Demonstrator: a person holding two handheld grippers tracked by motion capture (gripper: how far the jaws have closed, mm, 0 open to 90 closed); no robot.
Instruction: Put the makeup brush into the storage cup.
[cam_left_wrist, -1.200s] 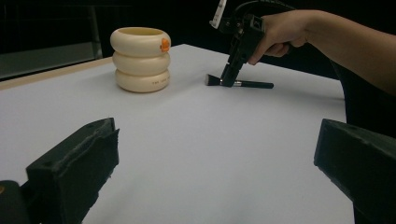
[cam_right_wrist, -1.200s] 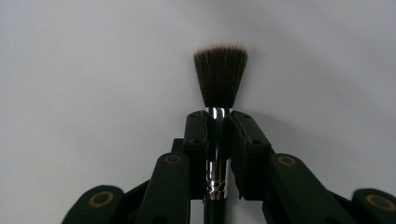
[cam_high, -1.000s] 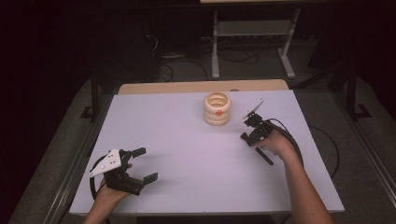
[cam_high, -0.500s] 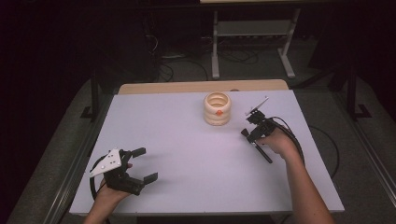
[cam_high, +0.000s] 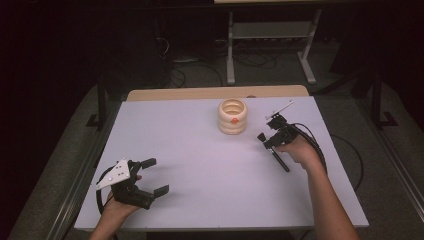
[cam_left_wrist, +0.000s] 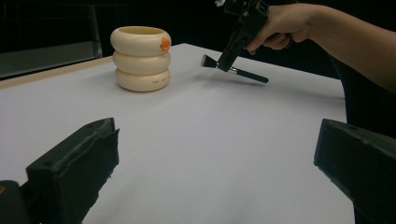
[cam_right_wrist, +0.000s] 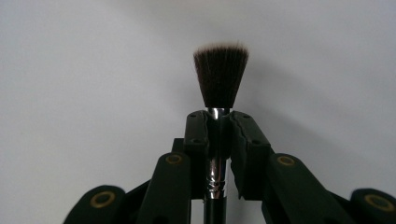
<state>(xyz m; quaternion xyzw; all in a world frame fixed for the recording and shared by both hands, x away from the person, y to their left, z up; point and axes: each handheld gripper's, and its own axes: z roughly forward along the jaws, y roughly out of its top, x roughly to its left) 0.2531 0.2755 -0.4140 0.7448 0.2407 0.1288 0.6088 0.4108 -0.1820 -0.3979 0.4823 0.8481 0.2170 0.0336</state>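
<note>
A makeup brush (cam_high: 272, 148) with a dark bristle head (cam_right_wrist: 221, 74), silver ferrule and black handle is clamped in my right gripper (cam_high: 268, 141), held just above the white table right of centre. In the right gripper view its jaws close on the ferrule (cam_right_wrist: 215, 140) with the bristles pointing away over the bare table. The left gripper view shows the brush (cam_left_wrist: 235, 71) tilted, bristles toward a cream ribbed holder (cam_left_wrist: 141, 58). That holder (cam_high: 232, 116), three stacked rings with an orange spot, stands upright at the back centre. My left gripper (cam_high: 153, 176) rests at the front left, jaws wide apart, nothing between them.
The white table (cam_high: 200, 165) has a wooden strip along its far edge (cam_high: 215, 93). Cables trail from both grippers, the right one looping off the table's right side (cam_high: 320, 150). A metal stand (cam_high: 270, 45) and floor cables lie beyond the table in the dark.
The right hand with the brush has shifted slightly toward the front; the brush stays clamped. The left gripper has not moved.
</note>
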